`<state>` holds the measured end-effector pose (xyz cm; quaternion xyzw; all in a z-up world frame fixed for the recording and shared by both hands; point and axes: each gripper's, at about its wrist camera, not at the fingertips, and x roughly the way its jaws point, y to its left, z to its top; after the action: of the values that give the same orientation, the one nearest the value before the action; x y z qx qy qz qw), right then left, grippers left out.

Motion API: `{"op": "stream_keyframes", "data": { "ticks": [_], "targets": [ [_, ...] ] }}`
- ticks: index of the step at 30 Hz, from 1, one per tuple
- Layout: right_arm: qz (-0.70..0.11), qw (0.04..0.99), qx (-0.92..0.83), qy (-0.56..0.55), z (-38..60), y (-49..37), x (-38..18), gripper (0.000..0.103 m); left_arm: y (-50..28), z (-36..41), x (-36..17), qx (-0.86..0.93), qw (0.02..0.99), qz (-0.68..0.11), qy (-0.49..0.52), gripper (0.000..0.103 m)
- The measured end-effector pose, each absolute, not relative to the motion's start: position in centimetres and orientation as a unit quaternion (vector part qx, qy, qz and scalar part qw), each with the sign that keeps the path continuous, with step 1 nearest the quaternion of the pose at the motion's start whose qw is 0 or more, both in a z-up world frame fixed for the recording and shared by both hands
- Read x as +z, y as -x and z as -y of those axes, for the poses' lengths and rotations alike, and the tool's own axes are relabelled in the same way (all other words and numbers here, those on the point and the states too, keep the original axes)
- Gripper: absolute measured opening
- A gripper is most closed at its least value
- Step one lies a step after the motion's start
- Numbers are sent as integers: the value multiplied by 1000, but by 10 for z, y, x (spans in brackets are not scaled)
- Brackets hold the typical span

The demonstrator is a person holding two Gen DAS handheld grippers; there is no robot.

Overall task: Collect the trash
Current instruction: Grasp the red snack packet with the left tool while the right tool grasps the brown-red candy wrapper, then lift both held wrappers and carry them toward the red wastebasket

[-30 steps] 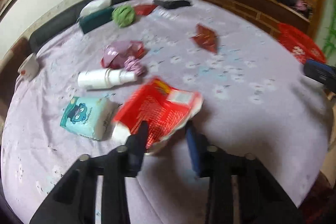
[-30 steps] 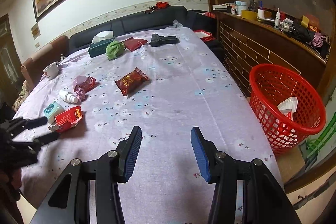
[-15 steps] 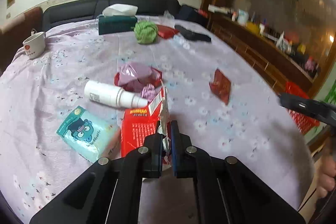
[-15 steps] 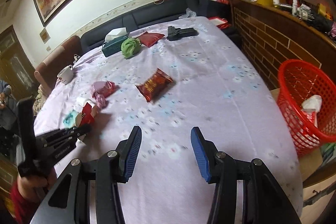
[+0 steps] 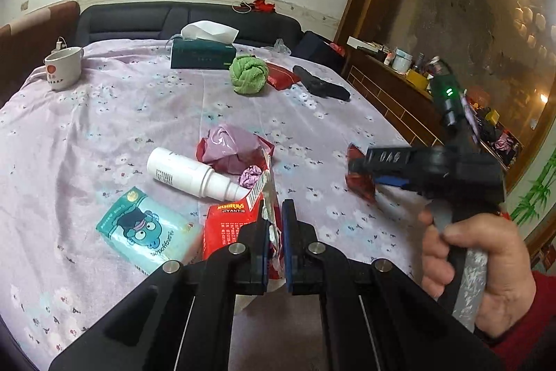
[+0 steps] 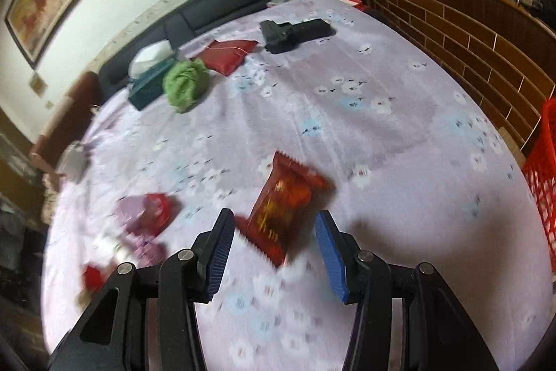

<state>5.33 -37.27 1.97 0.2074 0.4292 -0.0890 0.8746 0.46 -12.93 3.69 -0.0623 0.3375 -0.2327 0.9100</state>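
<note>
Two wrappers are in play. Item one, red snack wrapper point(image 5: 226, 228): thin crinkly foil, empty-looking, light and limp; pinched at its torn upper edge by the left tongs point(image 5: 274, 232), clenched on it, long axis standing nearly upright, just beside the white bottle point(image 5: 187, 176). Item two, dark red snack packet point(image 6: 283, 214): flat on the lilac surface point(image 6: 382, 134), probably light and slippery, best gripped across its narrow width; long axis runs away from the right tongs point(image 6: 274, 252), which are released and straddling its near crimped end. It lies well right of the bottle.
</note>
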Motion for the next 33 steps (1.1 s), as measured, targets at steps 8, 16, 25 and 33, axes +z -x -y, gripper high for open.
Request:
{"op": "stream_keyframes", "data": {
  "ticks": [8, 16, 25, 33],
  "targets": [
    [-424, 890, -67, -157, 351, -48, 13, 34, -2, 122, 38, -212, 919, -325, 72, 5],
    [-353, 930, -35, -97, 310, 22, 24, 33, 3, 126, 42, -191, 929, -314, 51, 6],
    [-297, 952, -54, -53, 296, 44, 41, 34, 12, 134, 46, -177, 938, -296, 22, 6],
    [-285, 956, -59, -26, 286, 48, 43, 34, 12, 134, 45, -176, 938, -298, 23, 6]
  ]
}}
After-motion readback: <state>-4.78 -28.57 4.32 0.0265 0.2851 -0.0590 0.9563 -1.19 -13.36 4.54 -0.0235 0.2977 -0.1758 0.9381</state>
